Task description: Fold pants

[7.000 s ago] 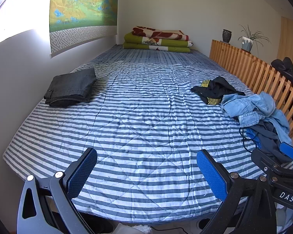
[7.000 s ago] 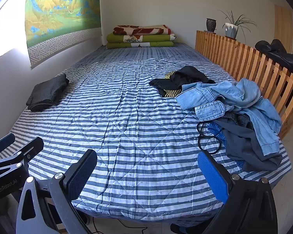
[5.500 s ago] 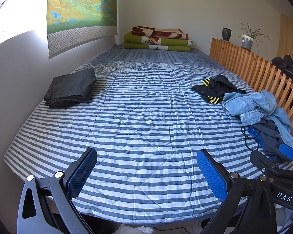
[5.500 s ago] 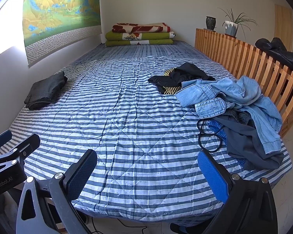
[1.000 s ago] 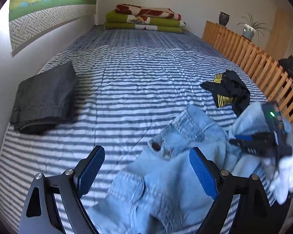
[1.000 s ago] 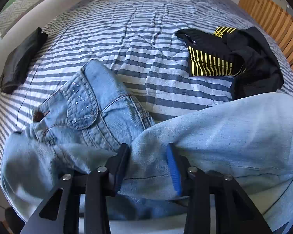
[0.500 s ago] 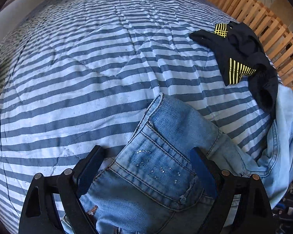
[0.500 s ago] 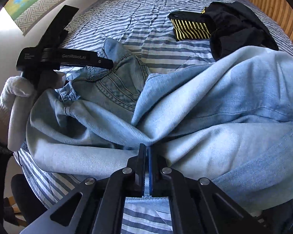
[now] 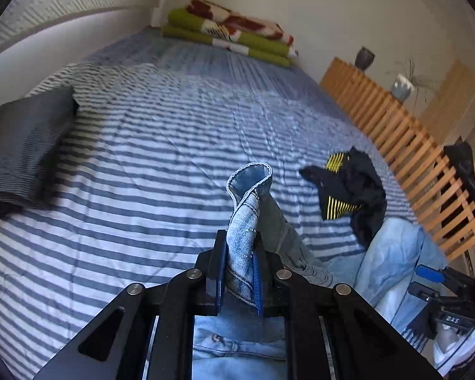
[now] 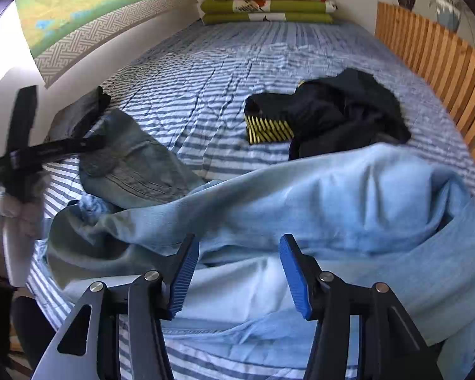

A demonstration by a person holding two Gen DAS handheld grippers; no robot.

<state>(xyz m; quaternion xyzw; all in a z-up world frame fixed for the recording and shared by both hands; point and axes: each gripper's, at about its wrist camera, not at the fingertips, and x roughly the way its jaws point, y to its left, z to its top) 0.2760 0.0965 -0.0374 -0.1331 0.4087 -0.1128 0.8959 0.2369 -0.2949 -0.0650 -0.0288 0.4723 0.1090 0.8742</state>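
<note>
Light-blue jeans lie crumpled across the near end of the striped bed. In the left wrist view my left gripper has its jaws closing, and the pads press on a fold of the jeans' stitched upper part, which stands up between them. A white-gloved hand holds the left gripper, blurred, at the left of the right wrist view. My right gripper hovers just above the pale leg fabric. Its jaws are opening and nothing is pinched between them.
A black garment with yellow stripes lies just beyond the jeans. Folded dark grey pants rest by the left wall. Folded green and red blankets sit at the far end. A wooden slatted rail borders the bed's right side.
My left gripper went from wide open over the jeans to shut on a fold of them. My right gripper let go of the pale leg fabric, opened and rose.
</note>
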